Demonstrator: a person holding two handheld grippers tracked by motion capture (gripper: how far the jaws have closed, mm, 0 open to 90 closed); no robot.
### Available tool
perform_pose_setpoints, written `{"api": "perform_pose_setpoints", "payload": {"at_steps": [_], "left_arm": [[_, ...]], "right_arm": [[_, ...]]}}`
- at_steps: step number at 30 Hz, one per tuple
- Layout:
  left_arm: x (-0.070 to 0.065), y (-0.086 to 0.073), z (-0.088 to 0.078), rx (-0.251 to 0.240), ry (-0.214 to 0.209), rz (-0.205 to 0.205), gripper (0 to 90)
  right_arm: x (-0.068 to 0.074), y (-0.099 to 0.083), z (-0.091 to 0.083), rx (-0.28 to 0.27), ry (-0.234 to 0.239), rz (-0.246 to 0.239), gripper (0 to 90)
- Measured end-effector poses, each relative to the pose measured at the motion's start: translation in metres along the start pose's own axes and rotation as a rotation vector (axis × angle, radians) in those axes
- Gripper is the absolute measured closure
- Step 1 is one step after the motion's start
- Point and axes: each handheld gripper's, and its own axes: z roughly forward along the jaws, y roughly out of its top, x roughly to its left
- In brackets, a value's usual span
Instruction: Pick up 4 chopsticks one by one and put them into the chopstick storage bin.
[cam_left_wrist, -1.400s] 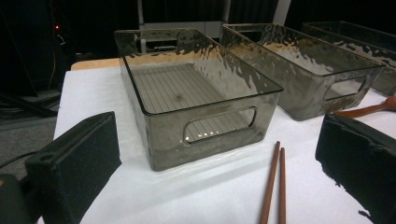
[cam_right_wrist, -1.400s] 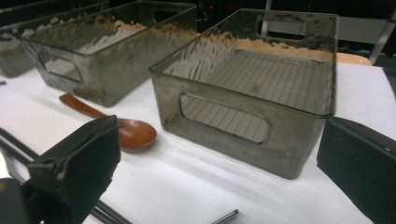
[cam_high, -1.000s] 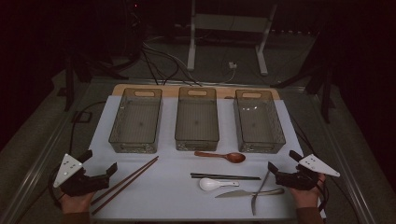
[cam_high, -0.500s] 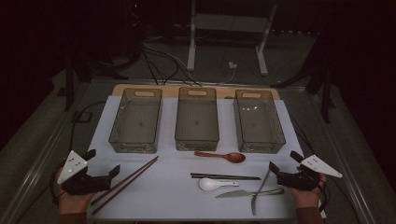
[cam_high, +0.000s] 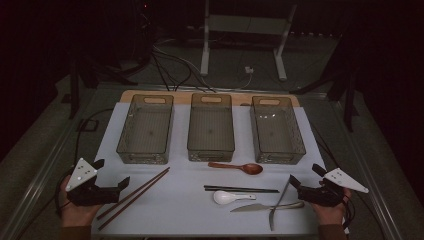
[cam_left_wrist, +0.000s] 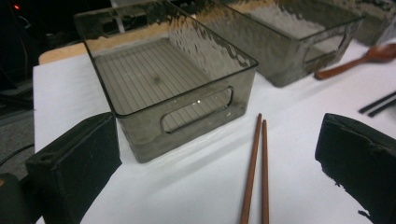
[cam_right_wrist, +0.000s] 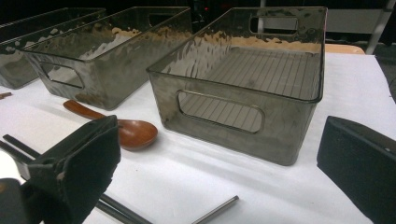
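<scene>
While both grippers rest low at the bottom corners of the high view, each stands with its jaws spread wide and nothing between them. The left gripper sits at the lower left of that frame, in a hand at the paper's edge, its jaws pointing right toward a pair of brown chopsticks that lie just beside it, slanting up from the lower left toward the middle. In the left gripper view the same brown chopsticks run up the lower centre of the frame, lying flat on the white paper between the two black jaws but touching neither. Behind them, in the upper half, stands a smoky clear bin.

The right gripper sits at the lower right of the high view, also released, its jaws pointing left. Just beside it lie a metal knife and a thin metal utensil crossing it; which kind it is cannot be told. Left of these, in the lower centre, are a white spoon and a pair of black chopsticks, with a brown wooden spoon above them.

Three bins stand in a row across the middle of the high view: left, middle and right. In the right gripper view the nearest bin takes the upper centre, and the wooden spoon lies at the left, just beyond the left jaw.
</scene>
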Motion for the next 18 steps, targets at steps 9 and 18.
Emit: {"api": "perform_pose_setpoints", "payload": {"at_steps": [9,18], "left_arm": [[-0.003,0.004,0.014,0.137,-0.035,0.061,1.8],[-0.002,-0.002,0.028,0.247,-0.077,0.078,6.6]], "right_arm": [[-0.001,0.001,0.0,0.003,-0.004,-0.011,0.0],[-0.002,0.001,0.0,0.003,-0.007,-0.013,0.0]]}}
